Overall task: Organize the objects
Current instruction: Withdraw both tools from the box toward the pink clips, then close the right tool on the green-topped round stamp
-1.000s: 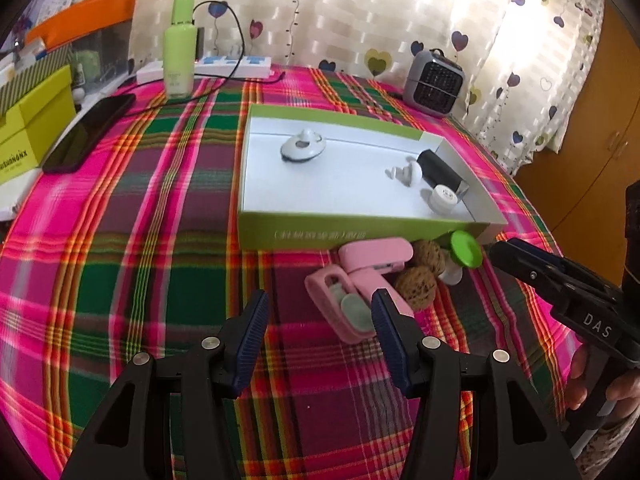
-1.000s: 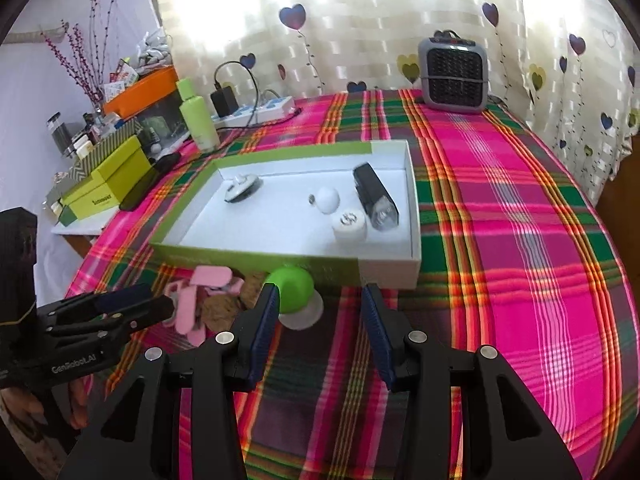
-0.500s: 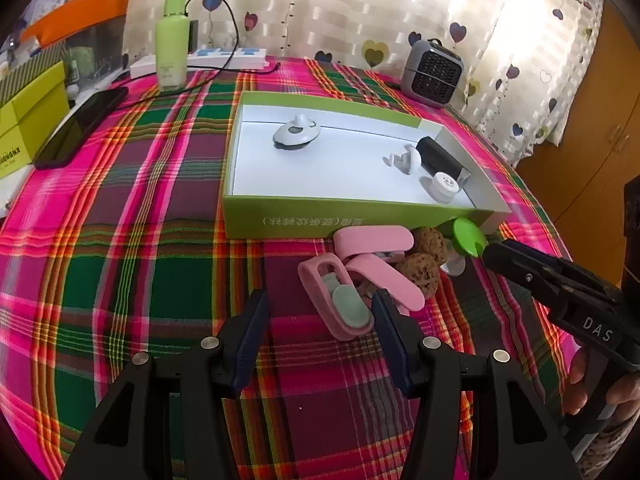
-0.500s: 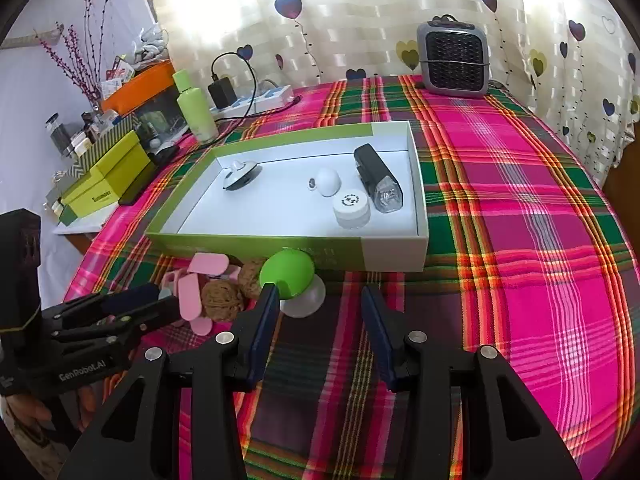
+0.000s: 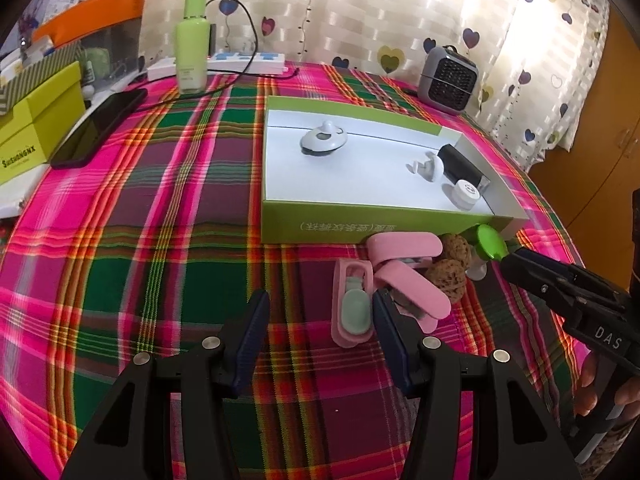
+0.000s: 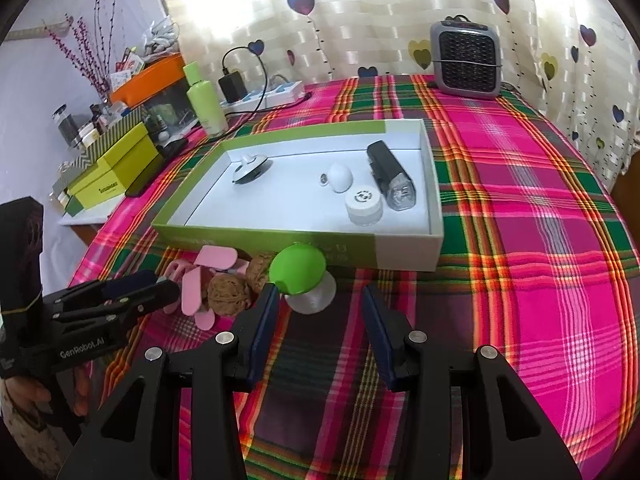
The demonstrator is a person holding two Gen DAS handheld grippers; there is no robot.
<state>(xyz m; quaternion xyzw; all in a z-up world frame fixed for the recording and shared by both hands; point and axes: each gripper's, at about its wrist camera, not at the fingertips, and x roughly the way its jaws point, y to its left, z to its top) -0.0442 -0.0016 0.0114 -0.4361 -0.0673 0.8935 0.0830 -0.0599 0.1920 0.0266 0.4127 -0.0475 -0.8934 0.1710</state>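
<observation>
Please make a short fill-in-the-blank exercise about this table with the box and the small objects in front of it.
1. The green-lidded jar stands outside the open box, on the ____ tablecloth.
2. The pink clips lie beside two brown ____.
3. The black flashlight lies ____ the box.
4. Both the left gripper and the right gripper are ____, holding nothing.

Missing words: plaid; walnuts; inside; open

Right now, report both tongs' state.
Left tongs: open, holding nothing.
Right tongs: open, holding nothing, beside the green-capped jar.
</observation>
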